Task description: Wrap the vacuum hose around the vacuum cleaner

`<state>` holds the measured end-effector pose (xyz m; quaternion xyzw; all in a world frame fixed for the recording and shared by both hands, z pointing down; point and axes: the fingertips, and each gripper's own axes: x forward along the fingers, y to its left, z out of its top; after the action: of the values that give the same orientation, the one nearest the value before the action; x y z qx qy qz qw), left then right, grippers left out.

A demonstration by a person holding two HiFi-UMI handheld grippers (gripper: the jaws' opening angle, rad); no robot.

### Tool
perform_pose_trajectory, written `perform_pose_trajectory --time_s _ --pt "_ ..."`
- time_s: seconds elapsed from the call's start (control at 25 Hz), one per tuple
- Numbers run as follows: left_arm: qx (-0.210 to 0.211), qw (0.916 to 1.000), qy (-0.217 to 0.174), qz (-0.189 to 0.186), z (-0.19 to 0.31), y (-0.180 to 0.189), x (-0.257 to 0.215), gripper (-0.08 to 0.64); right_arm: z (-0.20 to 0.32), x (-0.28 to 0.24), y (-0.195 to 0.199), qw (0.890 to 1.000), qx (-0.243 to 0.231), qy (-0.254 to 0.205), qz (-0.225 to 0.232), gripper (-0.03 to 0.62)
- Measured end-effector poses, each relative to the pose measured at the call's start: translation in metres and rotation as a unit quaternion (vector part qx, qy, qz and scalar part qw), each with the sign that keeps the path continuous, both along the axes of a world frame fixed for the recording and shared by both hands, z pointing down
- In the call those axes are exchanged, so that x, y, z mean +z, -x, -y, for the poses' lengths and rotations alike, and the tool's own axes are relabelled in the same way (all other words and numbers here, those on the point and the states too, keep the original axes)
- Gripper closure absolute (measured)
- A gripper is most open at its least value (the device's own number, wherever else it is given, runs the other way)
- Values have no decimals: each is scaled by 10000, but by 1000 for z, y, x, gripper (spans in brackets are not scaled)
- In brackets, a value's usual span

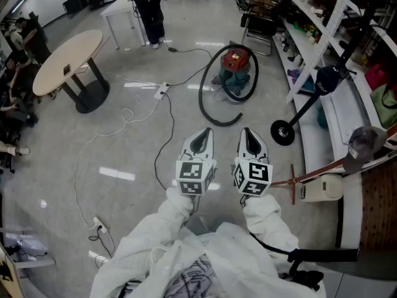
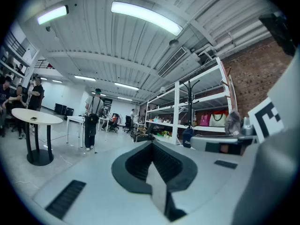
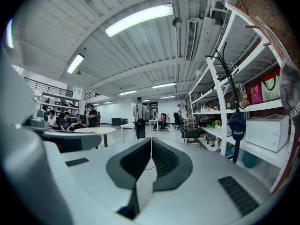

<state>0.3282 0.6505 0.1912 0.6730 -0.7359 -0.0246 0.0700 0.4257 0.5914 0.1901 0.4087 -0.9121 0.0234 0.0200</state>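
Left gripper (image 1: pixel 200 141) & right gripper (image 1: pixel 251 143), head view: held level, side by side near the person (prob. a ready pose, nothing in reach). Vacuum cleaner (image 1: pixel 236 67) sits far. Its hose (image 1: pixel 200 98) lies in a loose loop on the floor. Left gripper view: jaws together, empty. Right gripper view: same. No legible writing.

Bright ceiling strip lights (image 2: pixel 146 18), fisheye-warped edges

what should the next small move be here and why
Probably step toward the vacuum cleaner and lower the right hand-held gripper toward the free end of the hose. It lies looped on the floor ahead, while this one and the left hand-held gripper are shut, empty and level.
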Motion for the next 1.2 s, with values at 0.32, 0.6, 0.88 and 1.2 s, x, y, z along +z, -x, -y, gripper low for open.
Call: perform_pose_trajectory --time_s 0.32,0.6,0.88,1.2 --pt "30 10000 68 -57 34 31 16 558 35 23 25 9998 -6 168 -121 577" --pt "55 9997 163 160 90 68 22 558 98 21 73 9998 -116 120 -99 577" --pt "-88 9998 144 59 181 127 14 558 191 18 135 9994 -276 185 -62 578" --pt "-203 9995 236 6 264 188 19 558 281 22 191 9992 -282 270 -117 578"
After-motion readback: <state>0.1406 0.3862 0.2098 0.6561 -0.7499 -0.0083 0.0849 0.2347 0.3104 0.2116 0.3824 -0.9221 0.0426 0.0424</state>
